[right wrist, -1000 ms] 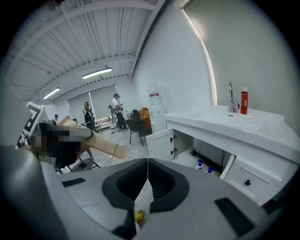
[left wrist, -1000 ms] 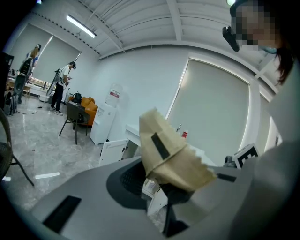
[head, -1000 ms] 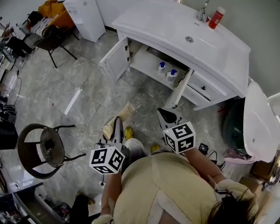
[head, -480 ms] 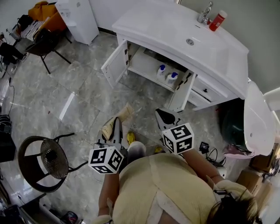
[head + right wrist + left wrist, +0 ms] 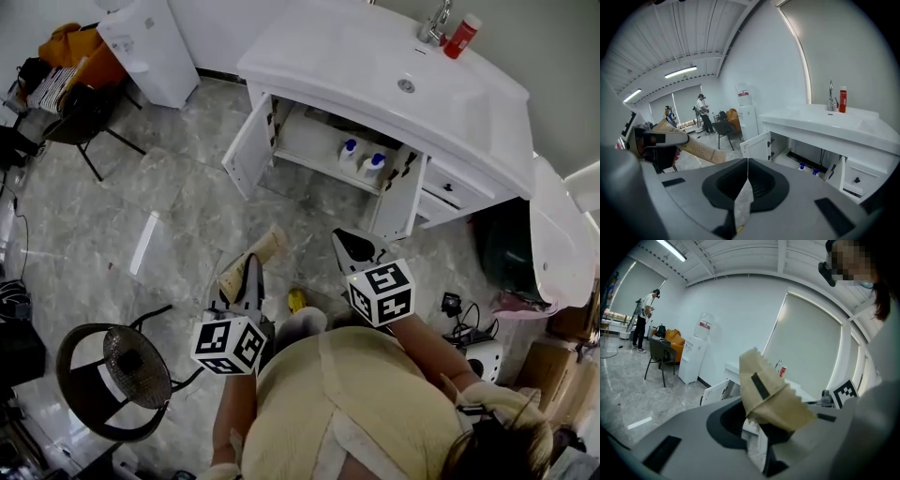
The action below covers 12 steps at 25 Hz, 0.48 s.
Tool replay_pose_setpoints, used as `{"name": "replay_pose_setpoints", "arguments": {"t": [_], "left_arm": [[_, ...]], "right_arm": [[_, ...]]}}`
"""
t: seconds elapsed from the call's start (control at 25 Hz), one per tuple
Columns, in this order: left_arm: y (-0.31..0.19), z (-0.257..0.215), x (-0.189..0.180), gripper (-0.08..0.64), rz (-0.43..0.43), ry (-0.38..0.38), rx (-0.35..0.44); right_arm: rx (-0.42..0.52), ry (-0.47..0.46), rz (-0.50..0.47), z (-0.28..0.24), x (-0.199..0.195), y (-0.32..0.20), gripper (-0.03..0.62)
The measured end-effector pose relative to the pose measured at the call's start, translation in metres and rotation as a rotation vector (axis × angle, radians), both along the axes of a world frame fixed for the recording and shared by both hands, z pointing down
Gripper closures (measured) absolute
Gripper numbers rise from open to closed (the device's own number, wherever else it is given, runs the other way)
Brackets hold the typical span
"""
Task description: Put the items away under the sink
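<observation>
My left gripper (image 5: 250, 277) is shut on a brown paper bag (image 5: 255, 259), which sticks out ahead of the jaws over the floor. In the left gripper view the bag (image 5: 769, 392) stands up between the closed jaws of the left gripper (image 5: 759, 427). My right gripper (image 5: 357, 246) is beside it, shut with nothing held; its jaws meet in the right gripper view (image 5: 747, 168). Ahead stands the white sink cabinet (image 5: 314, 141) with both doors open. Two blue-capped bottles (image 5: 361, 157) stand inside, also seen in the right gripper view (image 5: 808, 169).
A red bottle (image 5: 464, 37) and a tap (image 5: 433, 22) are on the sink top. A round black chair (image 5: 112, 361) stands at the left, a water dispenser (image 5: 150, 47) at the back left. A white toilet (image 5: 558, 244) is at the right, cables (image 5: 464, 328) on the floor.
Both grippers have moved forward across the floor toward the open cabinet. The left keeps its hold on the paper bag and the right stays shut.
</observation>
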<state>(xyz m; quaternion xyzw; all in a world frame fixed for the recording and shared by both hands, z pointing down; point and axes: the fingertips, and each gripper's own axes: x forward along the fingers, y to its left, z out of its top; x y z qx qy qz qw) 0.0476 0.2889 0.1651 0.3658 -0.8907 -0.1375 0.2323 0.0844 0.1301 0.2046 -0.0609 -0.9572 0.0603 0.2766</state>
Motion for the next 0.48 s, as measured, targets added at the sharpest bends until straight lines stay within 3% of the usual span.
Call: {"name": "replay_pose_setpoints", "arguments": {"t": [0.48], "left_arm": [[-0.008,0.021,-0.040,0.488,0.072,0.043,-0.006]], "right_arm": [[0.012,0.043,0.053,0.012,-0.023,0.002,0.566]]}}
